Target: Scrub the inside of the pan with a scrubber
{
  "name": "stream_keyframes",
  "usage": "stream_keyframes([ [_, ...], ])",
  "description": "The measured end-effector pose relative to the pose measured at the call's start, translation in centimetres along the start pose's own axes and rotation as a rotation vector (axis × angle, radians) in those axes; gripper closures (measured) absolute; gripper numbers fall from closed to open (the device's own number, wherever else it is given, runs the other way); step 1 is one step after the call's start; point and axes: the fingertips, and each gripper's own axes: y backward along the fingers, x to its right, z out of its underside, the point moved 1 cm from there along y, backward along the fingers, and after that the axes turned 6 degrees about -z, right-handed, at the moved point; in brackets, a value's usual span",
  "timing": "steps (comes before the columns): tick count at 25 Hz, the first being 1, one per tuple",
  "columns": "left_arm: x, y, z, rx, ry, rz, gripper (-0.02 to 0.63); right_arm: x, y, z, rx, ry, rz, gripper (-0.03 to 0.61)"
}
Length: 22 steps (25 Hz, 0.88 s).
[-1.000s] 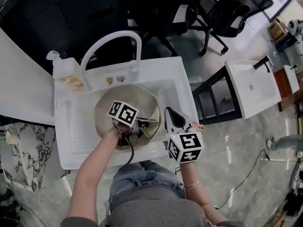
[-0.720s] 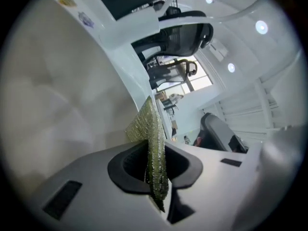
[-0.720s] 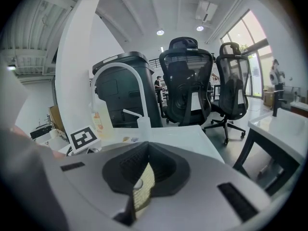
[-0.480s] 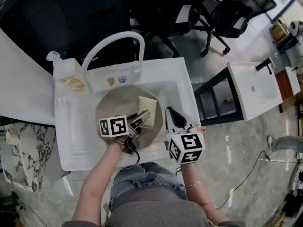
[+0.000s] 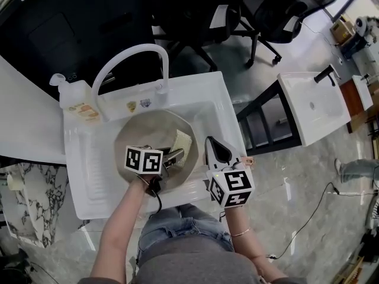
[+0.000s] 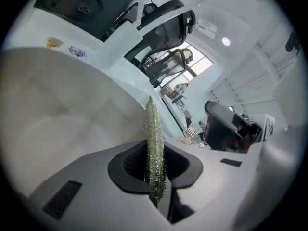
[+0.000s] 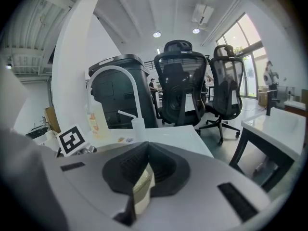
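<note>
A beige pan (image 5: 142,136) lies in the white sink (image 5: 213,86). My left gripper (image 5: 176,154) reaches into the pan from the near side and is shut on a yellow-green scrubber (image 5: 181,141), which rests against the pan's right inner side. In the left gripper view the scrubber (image 6: 154,148) stands edge-on between the closed jaws of the left gripper (image 6: 155,174), with the pan's pale inside (image 6: 62,109) to the left. My right gripper (image 5: 212,148) sits at the pan's right edge. In the right gripper view it (image 7: 142,179) is shut on the beige pan rim (image 7: 143,186).
A white arched faucet (image 5: 127,61) rises behind the basin, and a soap bottle (image 5: 74,102) stands at the sink's back left corner. Black office chairs (image 5: 278,10) are behind the sink. A second white basin on a black stand (image 5: 311,105) is to the right.
My left gripper has drawn back toward the pan's near-left side and the scrubber has slid up the pan's right side. The right gripper has held its place on the rim.
</note>
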Motion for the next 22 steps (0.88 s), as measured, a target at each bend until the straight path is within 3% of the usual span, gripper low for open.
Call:
stream_keyframes([
  [4,-1.9,-1.0,0.9,-0.048,0.037,-0.073,0.551,0.6,0.4,0.2,0.0,-0.009,0.011,0.568],
  [7,-3.9,-1.4,1.3,-0.07,0.019,-0.173,0.551,0.9,0.4,0.4,-0.005,-0.015,0.017,0.568],
  [13,-6.7,-1.7,1.1,-0.132,-0.159,-0.415,0.551,1.1,-0.3,0.4,-0.013,-0.016,0.017,0.568],
  [22,-9.2,-1.4,0.0,-0.172,-0.275,-0.576,0.545,1.3,-1.5,-0.1,-0.023,-0.007,0.013,0.568],
])
